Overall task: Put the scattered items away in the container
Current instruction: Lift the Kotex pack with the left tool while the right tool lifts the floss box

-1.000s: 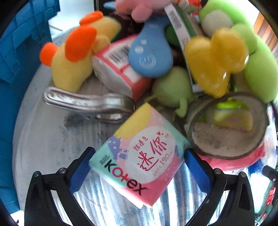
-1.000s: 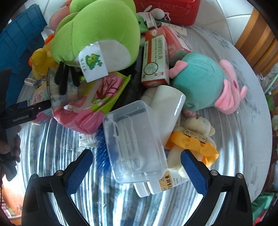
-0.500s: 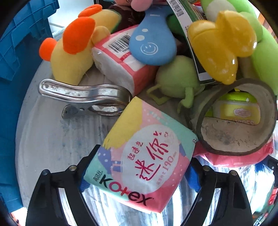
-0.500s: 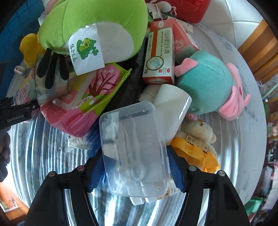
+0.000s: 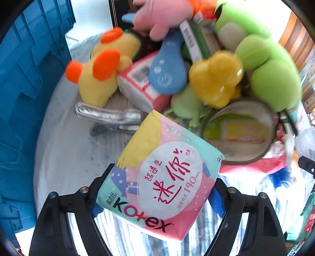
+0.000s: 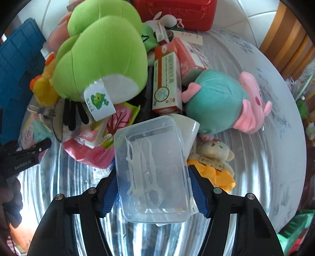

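My left gripper [image 5: 159, 198] is shut on a pink and teal Kotex pack [image 5: 165, 181], its blue pads pressing the pack's two sides, and the pack hangs tilted just above the tablecloth. My right gripper [image 6: 154, 195] is shut on a clear plastic box [image 6: 151, 161] with white floss picks inside, held over the pile. The blue crate [image 5: 23, 98] stands at the left edge in the left wrist view. It shows as a blue wall [image 6: 17, 59] at the far left in the right wrist view. The Kotex pack [image 6: 29, 134] also appears there at the left.
A metal clip [image 5: 110, 116], a yellow duck plush [image 5: 98, 82] and a round brown bowl [image 5: 242, 137] lie beyond the pack. A big green plush [image 6: 102, 59], a teal pig plush [image 6: 220, 98], a small bear [image 6: 214, 155], boxes and a red case [image 6: 177, 11] crowd the table [image 6: 275, 157].
Both grippers went from open around their items to shut on them. The Kotex pack and the clear box have since come up a little off the table.
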{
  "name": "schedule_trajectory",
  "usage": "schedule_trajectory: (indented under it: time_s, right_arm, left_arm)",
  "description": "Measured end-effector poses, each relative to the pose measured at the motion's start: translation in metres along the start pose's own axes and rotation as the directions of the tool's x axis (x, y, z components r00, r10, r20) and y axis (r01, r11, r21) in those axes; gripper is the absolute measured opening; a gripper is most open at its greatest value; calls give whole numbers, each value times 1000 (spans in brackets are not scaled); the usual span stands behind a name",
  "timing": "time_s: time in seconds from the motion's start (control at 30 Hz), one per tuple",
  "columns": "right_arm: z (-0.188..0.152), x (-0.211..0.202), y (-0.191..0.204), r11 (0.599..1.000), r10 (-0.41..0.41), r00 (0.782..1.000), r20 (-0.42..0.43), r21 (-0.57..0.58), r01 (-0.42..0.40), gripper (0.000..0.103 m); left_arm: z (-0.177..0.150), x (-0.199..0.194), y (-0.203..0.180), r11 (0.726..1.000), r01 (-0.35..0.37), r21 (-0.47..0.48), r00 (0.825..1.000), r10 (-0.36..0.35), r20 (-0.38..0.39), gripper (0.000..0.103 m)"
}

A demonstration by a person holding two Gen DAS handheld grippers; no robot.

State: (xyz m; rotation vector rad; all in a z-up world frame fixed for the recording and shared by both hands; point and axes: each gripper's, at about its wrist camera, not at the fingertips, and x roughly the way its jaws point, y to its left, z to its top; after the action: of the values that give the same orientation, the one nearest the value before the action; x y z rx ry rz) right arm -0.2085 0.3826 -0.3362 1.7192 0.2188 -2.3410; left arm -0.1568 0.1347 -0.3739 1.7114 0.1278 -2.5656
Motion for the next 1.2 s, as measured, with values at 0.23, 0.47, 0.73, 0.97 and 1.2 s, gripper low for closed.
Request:
schedule_trajectory:
  time_s: [0.23, 0.47, 0.73, 0.97, 1.2]
  right_arm:
    - [2, -40, -1, 999, 27, 997, 68, 41, -30, 66]
    - [7, -93, -16, 992, 57, 983, 174, 99, -74, 66]
    - [7, -168, -28, 982, 71, 944, 322, 142, -122, 66]
    - [3, -211, -37, 973, 87, 917, 389, 162, -161, 66]
    - [-1, -237, -40, 970, 95, 899, 427, 163, -180, 66]
  left_arm:
    - [0, -53, -19, 999, 4, 33, 997, -6, 72, 83]
    - [47, -101, -32, 998, 20, 57, 989, -28, 143, 83]
    - [69, -168, -36, 997, 23, 72, 970, -40, 240, 83]
    - [71, -224, -44, 995, 46, 92, 948, -72, 310, 83]
    - [70, -246, -43, 996, 22, 86, 944, -49, 327, 83]
